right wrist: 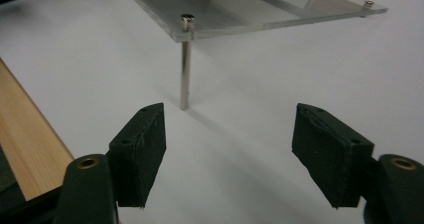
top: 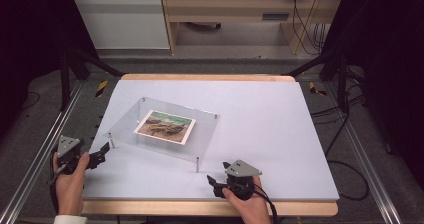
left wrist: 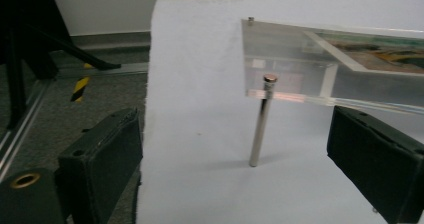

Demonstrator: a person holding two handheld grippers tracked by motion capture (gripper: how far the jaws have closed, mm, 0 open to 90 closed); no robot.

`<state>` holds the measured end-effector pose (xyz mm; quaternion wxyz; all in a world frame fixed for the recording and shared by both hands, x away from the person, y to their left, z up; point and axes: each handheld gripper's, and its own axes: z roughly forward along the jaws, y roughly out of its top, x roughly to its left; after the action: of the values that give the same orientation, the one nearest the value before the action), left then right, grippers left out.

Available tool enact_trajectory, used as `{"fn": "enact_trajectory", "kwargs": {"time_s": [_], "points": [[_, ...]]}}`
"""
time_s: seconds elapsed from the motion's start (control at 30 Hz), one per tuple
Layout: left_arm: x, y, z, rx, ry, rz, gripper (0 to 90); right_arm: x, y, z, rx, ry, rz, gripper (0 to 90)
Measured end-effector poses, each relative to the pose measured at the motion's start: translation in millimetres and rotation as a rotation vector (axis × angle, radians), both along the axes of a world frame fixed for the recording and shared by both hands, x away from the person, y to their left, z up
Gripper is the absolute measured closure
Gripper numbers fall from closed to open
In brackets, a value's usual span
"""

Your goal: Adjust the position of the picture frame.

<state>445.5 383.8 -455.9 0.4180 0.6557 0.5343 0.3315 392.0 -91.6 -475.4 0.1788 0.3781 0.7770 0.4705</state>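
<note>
A clear acrylic plate [top: 162, 129] stands on thin metal legs on the white table, with a picture card [top: 165, 126] lying flat in its middle. My left gripper [top: 104, 151] is at the table's left edge, open, pointing at the plate's left corner. In the left gripper view the corner leg [left wrist: 260, 126] stands between and beyond the wide-apart jaws of the left gripper [left wrist: 235, 131], under the plate [left wrist: 295, 59]. My right gripper [top: 212, 183] sits near the front edge, open. The front leg [right wrist: 185, 69] rises just ahead of the right gripper [right wrist: 230, 126], untouched, under the plate [right wrist: 260, 9].
The white mat [top: 270, 134] covers a wooden tabletop whose edge [top: 210, 208] shows at the front. Metal rails [top: 35, 164] run along both sides. Cables [top: 345, 174] lie on the floor to the right. A cabinet [top: 225, 14] stands beyond the table.
</note>
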Motion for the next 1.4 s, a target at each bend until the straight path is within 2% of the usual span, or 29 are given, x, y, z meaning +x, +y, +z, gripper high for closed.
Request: {"fn": "enact_trajectory", "kwargs": {"time_s": [0.03,0.1,0.23,0.27,0.4,0.5,0.53,0.57,0.6,0.63,0.77,1.0,1.07,1.1,1.13,1.17,1.3,1.4], "points": [[0.0,0.0,0.0,0.000,0.000,0.000,7.1,0.0,0.0,0.0,0.000,0.000,0.000,31.0],[0.6,-5.6,1.9,0.010,-0.001,-0.040,7.8,1.0,10.1,-1.9,0.006,-0.004,0.018,34.1],[1.9,-9.3,3.3,0.011,0.004,-0.054,8.4,5.8,24.0,-6.7,-0.006,0.013,0.038,35.0],[2.6,-10.0,3.2,-0.005,0.023,-0.062,8.4,7.4,27.4,-7.2,-0.011,0.017,0.045,35.1],[3.1,-10.0,3.6,-0.018,0.038,-0.071,8.4,13.2,37.6,-4.6,-0.015,0.012,0.081,34.5],[2.8,-10.0,3.9,-0.037,0.043,-0.068,8.4,16.7,42.0,-2.6,-0.007,0.008,0.084,39.5],[2.7,-9.6,3.8,-0.047,0.045,-0.072,8.4,19.7,47.0,-2.2,-0.016,0.016,0.068,45.4],[2.7,-9.6,3.8,-0.047,0.045,-0.072,8.4,19.7,47.0,-2.2,-0.016,0.016,0.068,45.4],[2.7,-9.7,3.6,-0.055,0.042,-0.072,8.4,21.2,49.5,-2.5,-0.015,0.023,0.056,49.0],[2.7,-9.5,3.7,-0.059,0.034,-0.070,8.4,24.3,52.7,-3.3,0.004,0.036,0.045,58.4],[3.4,-10.2,3.5,-0.074,0.039,-0.077,8.4,27.8,54.7,-3.2,0.015,0.046,0.036,65.4],[3.5,-12.0,5.2,-0.061,0.045,-0.073,9.1,38.4,53.4,-3.4,0.048,0.052,0.048,76.8],[2.0,-9.5,6.7,-0.033,0.047,-0.062,9.4,38.2,53.1,-4.4,0.066,0.054,0.054,80.0],[2.0,-9.5,6.7,-0.033,0.047,-0.062,9.7,38.1,52.7,-4.4,0.075,0.053,0.060,81.2],[-0.9,-6.0,8.8,0.008,0.031,-0.037,10.5,38.3,51.9,-4.1,0.090,0.050,0.060,81.4],[-2.1,-3.9,9.6,0.020,0.026,-0.031,11.6,38.7,51.2,-3.5,0.101,0.047,0.061,81.8],[-3.3,1.9,9.2,0.027,0.029,-0.029,13.2,41.9,47.3,-0.7,0.125,0.052,0.050,82.3],[-0.6,1.4,6.1,0.046,0.052,-0.042,15.6,45.7,42.6,2.8,0.159,0.061,0.034,82.9]]}}
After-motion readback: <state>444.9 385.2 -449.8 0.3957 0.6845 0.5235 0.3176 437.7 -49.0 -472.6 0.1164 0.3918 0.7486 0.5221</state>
